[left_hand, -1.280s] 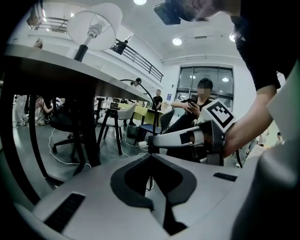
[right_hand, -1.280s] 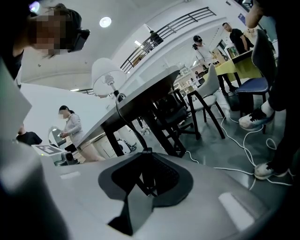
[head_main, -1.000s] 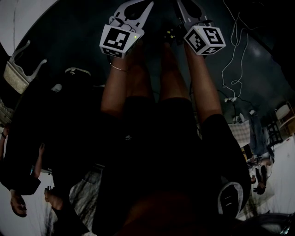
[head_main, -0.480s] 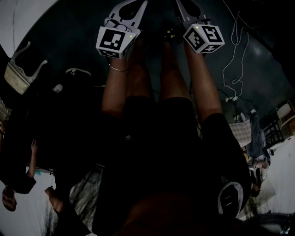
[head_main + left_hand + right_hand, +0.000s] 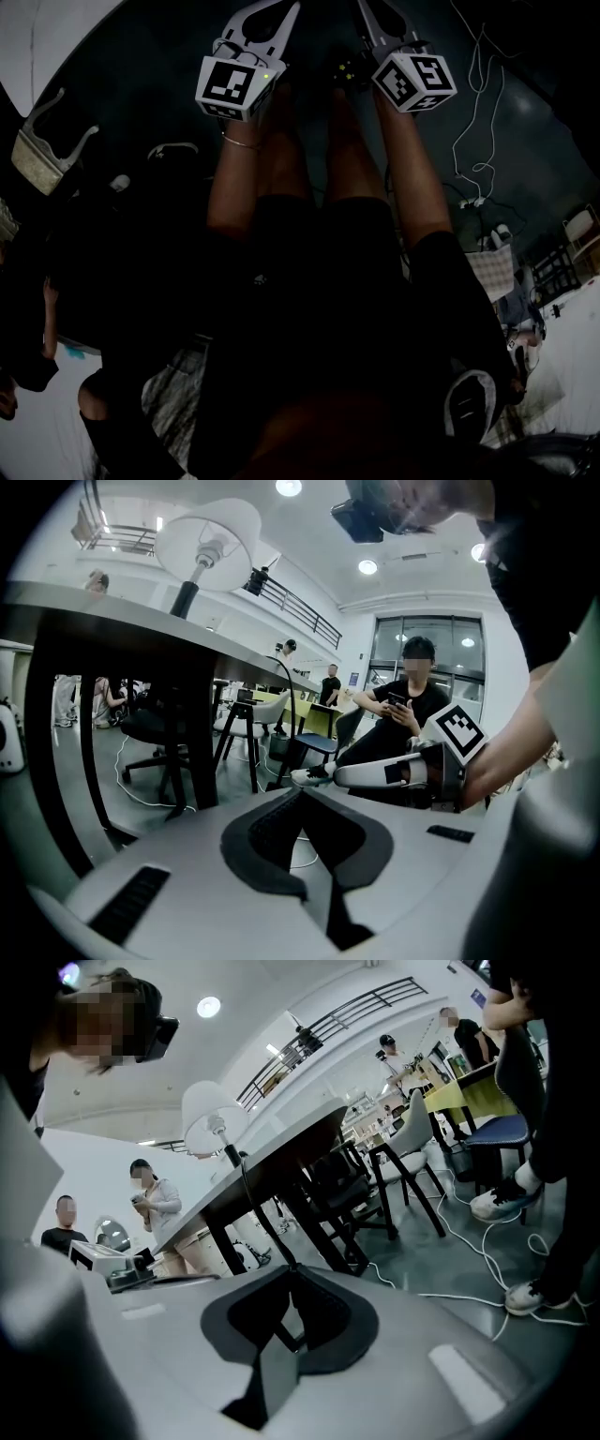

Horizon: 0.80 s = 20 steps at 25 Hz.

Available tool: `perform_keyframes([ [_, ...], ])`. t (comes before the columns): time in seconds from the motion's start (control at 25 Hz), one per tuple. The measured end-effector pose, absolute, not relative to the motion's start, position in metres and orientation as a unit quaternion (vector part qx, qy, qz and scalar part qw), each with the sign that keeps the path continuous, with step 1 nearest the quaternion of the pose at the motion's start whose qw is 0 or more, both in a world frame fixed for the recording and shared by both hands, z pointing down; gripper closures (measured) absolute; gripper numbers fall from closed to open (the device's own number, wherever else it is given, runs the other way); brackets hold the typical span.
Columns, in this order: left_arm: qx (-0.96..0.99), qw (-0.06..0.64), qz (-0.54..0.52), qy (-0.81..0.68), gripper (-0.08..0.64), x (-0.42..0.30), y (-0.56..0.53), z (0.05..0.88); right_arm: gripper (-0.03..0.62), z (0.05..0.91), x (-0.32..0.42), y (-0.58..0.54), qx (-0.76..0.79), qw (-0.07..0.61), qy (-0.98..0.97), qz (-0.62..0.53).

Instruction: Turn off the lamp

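Table (image 5: 141, 635): long; pale top, dark edge and legs; both gripper views look up at it from below its top
Lamp (image 5: 208, 536): upright on the table; white shade on a dark stem; lit or not, cannot tell
Cord (image 5: 267, 1213): thin and dark; runs from the lamp's foot down past the table edge to the right gripper's tips
Right gripper (image 5: 291, 1269): jaws have just been closing; tips pinch the cord
Left gripper (image 5: 300, 792): jaws pressed together, nothing between them; just beside the right gripper, lower than the table top
Floor (image 5: 422, 1251): grey and smooth; white cables (image 5: 459, 1296) trail across it
Room: large bright hall; round ceiling lights (image 5: 367, 566); gallery railing (image 5: 328, 1021) high up; tall windows (image 5: 441, 644); chairs (image 5: 408, 1143) along further tables
People: one seated (image 5: 403, 700) with a phone; one standing (image 5: 155, 1206) beyond the table
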<state>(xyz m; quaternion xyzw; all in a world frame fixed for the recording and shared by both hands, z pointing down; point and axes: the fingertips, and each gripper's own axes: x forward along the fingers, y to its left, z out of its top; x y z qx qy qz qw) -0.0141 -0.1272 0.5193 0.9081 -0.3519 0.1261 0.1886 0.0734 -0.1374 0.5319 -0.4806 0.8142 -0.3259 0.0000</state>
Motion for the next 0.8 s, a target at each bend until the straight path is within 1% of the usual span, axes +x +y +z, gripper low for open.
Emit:
perform_keyframes([
  [0.16,0.906,0.194,0.123,-0.357,0.554,-0.015,-0.127,0.517,0.588,0.53,0.073,-0.135,-0.477,0.002,0.816,-0.326],
  [0.52,0.901,0.176,0.145,-0.369,0.554,-0.014,-0.119,0.512,0.591,0.517,0.059,-0.128,-0.444,0.006,0.836,-0.323],
  [0.64,0.899,0.177,0.133,-0.378,0.554,-0.009,-0.117,0.486,0.591,0.496,0.058,-0.123,-0.436,0.006,0.841,-0.321],
  [0.8,0.9,0.161,0.117,-0.387,0.554,-0.009,-0.119,0.446,0.591,0.458,0.059,-0.122,-0.429,0.009,0.851,-0.303],
])
